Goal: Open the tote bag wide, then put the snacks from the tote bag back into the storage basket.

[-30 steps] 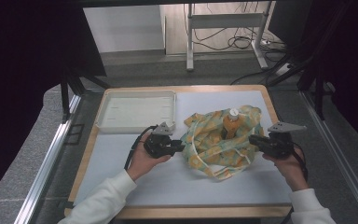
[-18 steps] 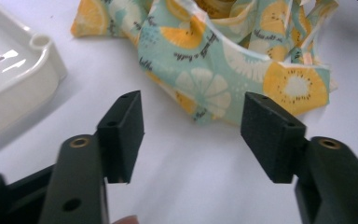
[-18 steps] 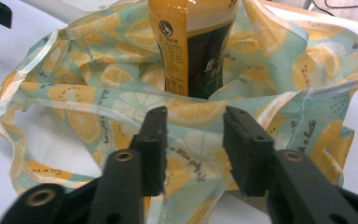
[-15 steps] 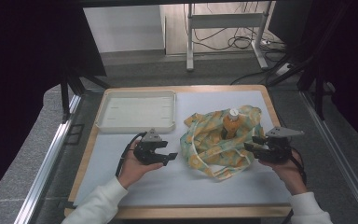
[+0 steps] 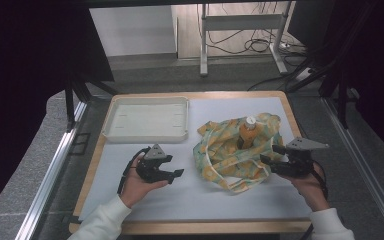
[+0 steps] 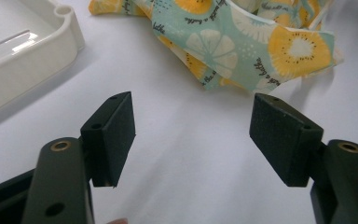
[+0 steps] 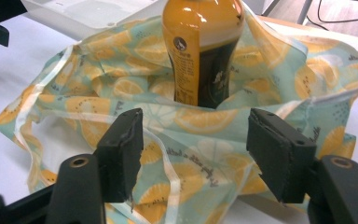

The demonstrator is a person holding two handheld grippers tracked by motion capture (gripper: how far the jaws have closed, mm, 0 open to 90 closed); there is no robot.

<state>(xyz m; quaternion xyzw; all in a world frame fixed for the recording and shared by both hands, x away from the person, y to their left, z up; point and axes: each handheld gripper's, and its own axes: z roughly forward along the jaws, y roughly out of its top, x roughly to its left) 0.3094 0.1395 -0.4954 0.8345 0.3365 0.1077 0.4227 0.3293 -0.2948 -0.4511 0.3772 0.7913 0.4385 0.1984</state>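
- We are holding our left gripper (image 5: 172, 172) over the bare white mat (image 5: 180, 200), jaws standing wide with nothing between them; they have just been opening.
- We are keeping our right gripper (image 5: 269, 155) at the right edge of the crumpled teal cloth bag printed with orange and lemon slices (image 5: 225, 150); its jaws have just been opening too, and are standing apart over the fabric without pressing it.
- The orange plastic bottle with a white cap (image 5: 248, 133) is standing upright inside the bag, near the middle of the table.
- An empty cream plastic tray (image 5: 112, 131) is sitting behind the left gripper, just beside the bag.
- The bag's folds are hiding the bottle's base.
- In the right gripper view the bottle's dark label (image 7: 214, 70) is showing, while its cap is cut off at the top.
- In the left gripper view the tray's corner (image 6: 70, 32) and the bag's near edge (image 6: 242, 51) are showing.
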